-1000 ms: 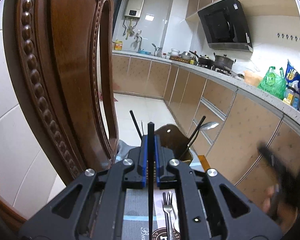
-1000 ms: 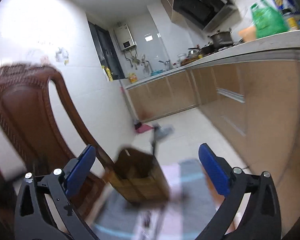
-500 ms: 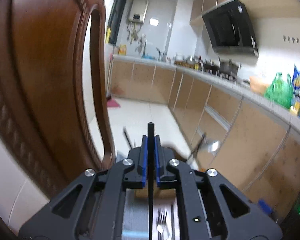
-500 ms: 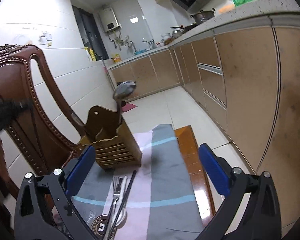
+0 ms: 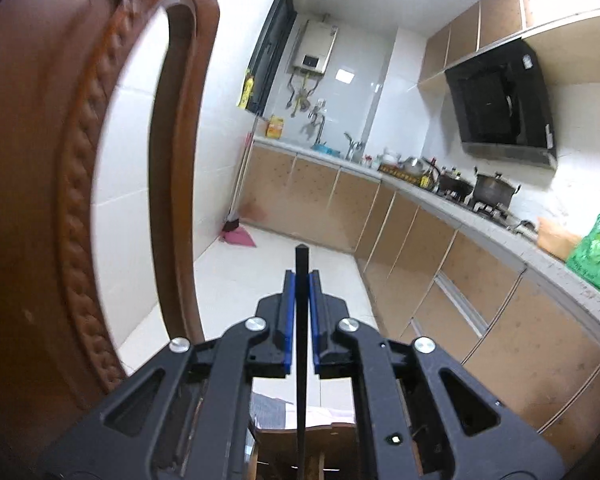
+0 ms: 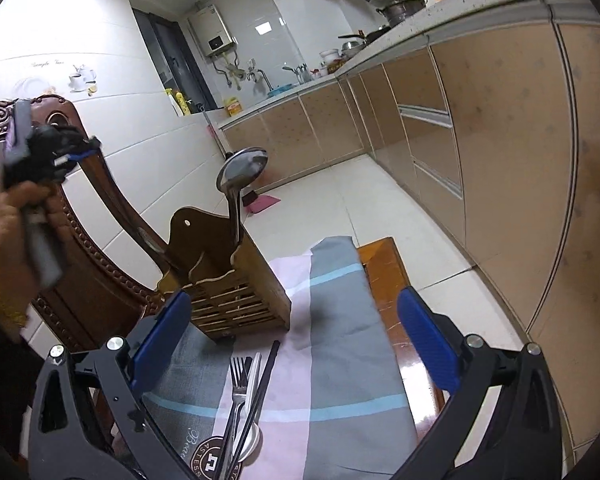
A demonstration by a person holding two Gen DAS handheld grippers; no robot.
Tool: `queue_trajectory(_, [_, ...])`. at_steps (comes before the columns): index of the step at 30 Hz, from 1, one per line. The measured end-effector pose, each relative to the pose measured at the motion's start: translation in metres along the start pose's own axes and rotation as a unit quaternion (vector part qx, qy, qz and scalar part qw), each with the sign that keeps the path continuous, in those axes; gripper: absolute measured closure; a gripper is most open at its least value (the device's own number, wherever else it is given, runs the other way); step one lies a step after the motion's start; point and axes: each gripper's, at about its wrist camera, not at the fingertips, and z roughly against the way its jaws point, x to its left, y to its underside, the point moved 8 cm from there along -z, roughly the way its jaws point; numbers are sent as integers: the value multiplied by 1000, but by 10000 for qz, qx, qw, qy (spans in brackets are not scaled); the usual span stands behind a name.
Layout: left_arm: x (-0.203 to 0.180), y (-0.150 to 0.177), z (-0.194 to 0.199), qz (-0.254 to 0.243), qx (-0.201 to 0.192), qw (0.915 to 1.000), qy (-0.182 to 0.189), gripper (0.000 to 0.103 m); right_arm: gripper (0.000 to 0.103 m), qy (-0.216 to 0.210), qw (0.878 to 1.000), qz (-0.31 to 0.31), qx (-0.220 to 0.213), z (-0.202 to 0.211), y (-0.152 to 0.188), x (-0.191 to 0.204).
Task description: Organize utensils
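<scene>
My left gripper (image 5: 301, 276) is shut on a black chopstick (image 5: 301, 320), which runs lengthwise between the blue pads. Under it shows the top of the wooden utensil holder (image 5: 276, 448). In the right wrist view that holder (image 6: 236, 288) stands on a striped cloth (image 6: 340, 320) with a metal spoon (image 6: 242, 168) upright in it. A hand holds the left gripper (image 6: 86, 148) high at the upper left, above and left of the holder. My right gripper (image 6: 296, 340) is open and holds nothing, low over the cloth. A fork (image 6: 238, 376), a white spoon (image 6: 253, 376) and a black chopstick (image 6: 262, 384) lie before it.
A carved wooden chair back (image 5: 60, 200) rises close on the left, just behind the holder (image 6: 100, 280). The table's wooden edge (image 6: 384, 272) shows past the cloth. Kitchen cabinets (image 6: 500, 160) line the right side, across a tiled floor (image 6: 340, 200).
My left gripper has carried the chopstick up and forward until the holder lies beneath it. My right gripper has sunk toward the cloth, and the fork and chopstick now show.
</scene>
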Motion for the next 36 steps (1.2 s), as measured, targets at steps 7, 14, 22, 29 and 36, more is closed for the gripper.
queue_trajectory(7, [14,61,-41,231,423,9988,-51,97,3,-46,9999,-38,90,-7,0,1])
queue_trajectory(14, [26,96,4,-143,255,9995,-71,24,3,-96,9998,49,141,-10,1,8])
queue_trajectory(22, [19,144,148,-1250,208,9916,275,9,3,-50,9998,159,142,-3,2,7])
queue_trajectory(29, [26,237,211,-1589,958,9823,256,8,3,16,9978,543,378,16,24,15])
queue_trajectory(36, [40,268,207,-1408,1612,9761,382,8,3,44,9928,958,721,53,83,27])
